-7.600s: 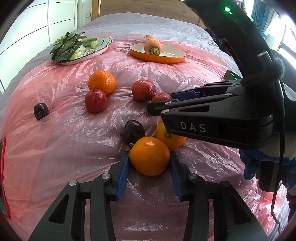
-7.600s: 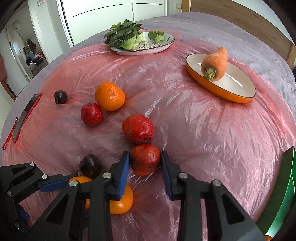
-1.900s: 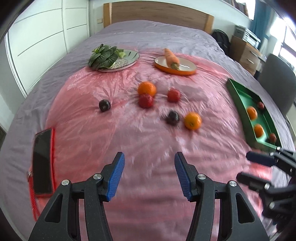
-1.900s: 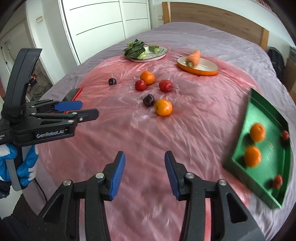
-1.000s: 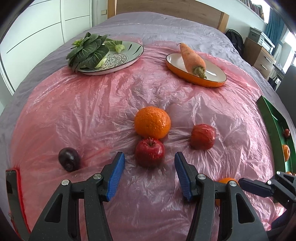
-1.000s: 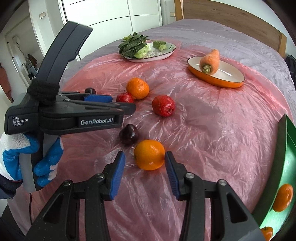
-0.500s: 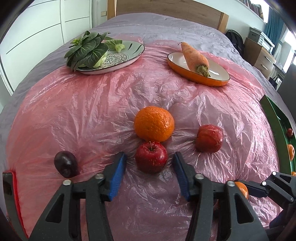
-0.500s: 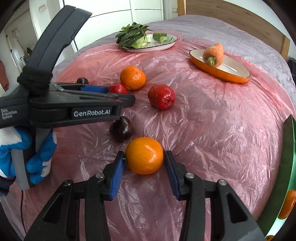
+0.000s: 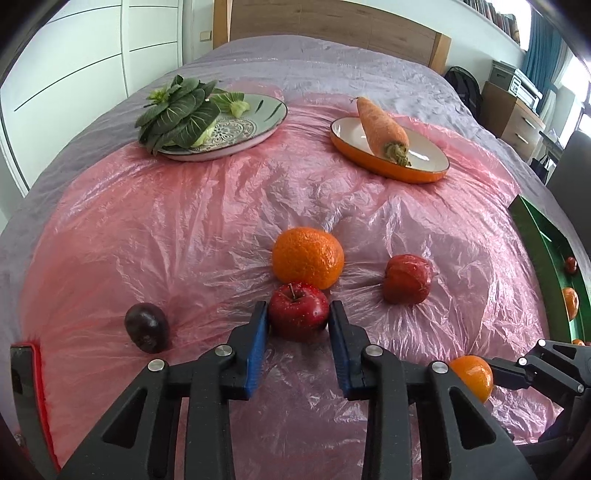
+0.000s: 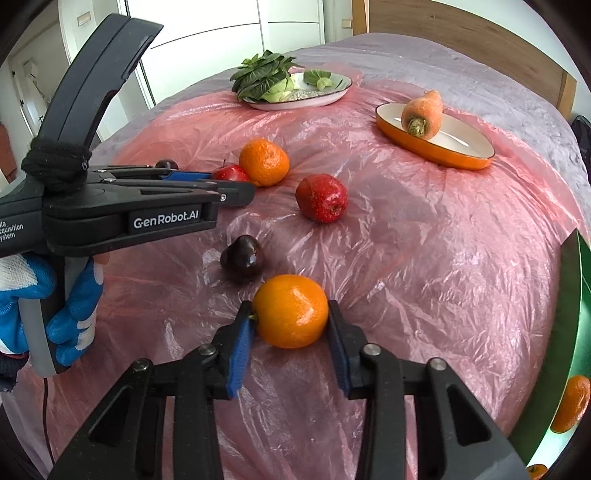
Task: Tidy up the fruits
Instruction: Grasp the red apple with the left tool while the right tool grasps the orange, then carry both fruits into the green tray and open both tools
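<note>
Right gripper (image 10: 290,334) just closed in on an orange (image 10: 290,311); blue pads (image 10: 240,345) against both flanks, fruit resting on the pink plastic sheet (image 10: 424,258). Left gripper (image 9: 298,328) likewise just drawn in around a red apple (image 9: 298,315), pads touching each side, stem up. Seen from the right wrist, held by a hand (image 10: 48,295) in a blue and white glove.

Just beyond the clamped orange, a dark plum (image 10: 242,262), glossy and roundish. Touching the apple's far side, a second orange (image 9: 307,257), dimpled skin. To its right and apart, a second apple (image 9: 407,278), duller, lying on its side. Left of the held apple, another dark plum (image 9: 147,326), matte.

At the right edge, a green tray (image 9: 535,236) with raised rim, holding oranges (image 10: 570,404) and a small dark red fruit (image 9: 571,264); full contents cut off by the frame.

Farther back, an oval orange dish (image 9: 391,168) with white inside, one thick carrot (image 9: 382,131) across it, stub end toward the cameras. Beside it on the left, a round patterned plate (image 9: 236,140) heaped with dark leafy greens (image 9: 177,114) and pale stalks.

Sheet crinkled, thin, translucent, spread over a grey bedcover (image 9: 314,62); wooden headboard (image 9: 332,22) behind
</note>
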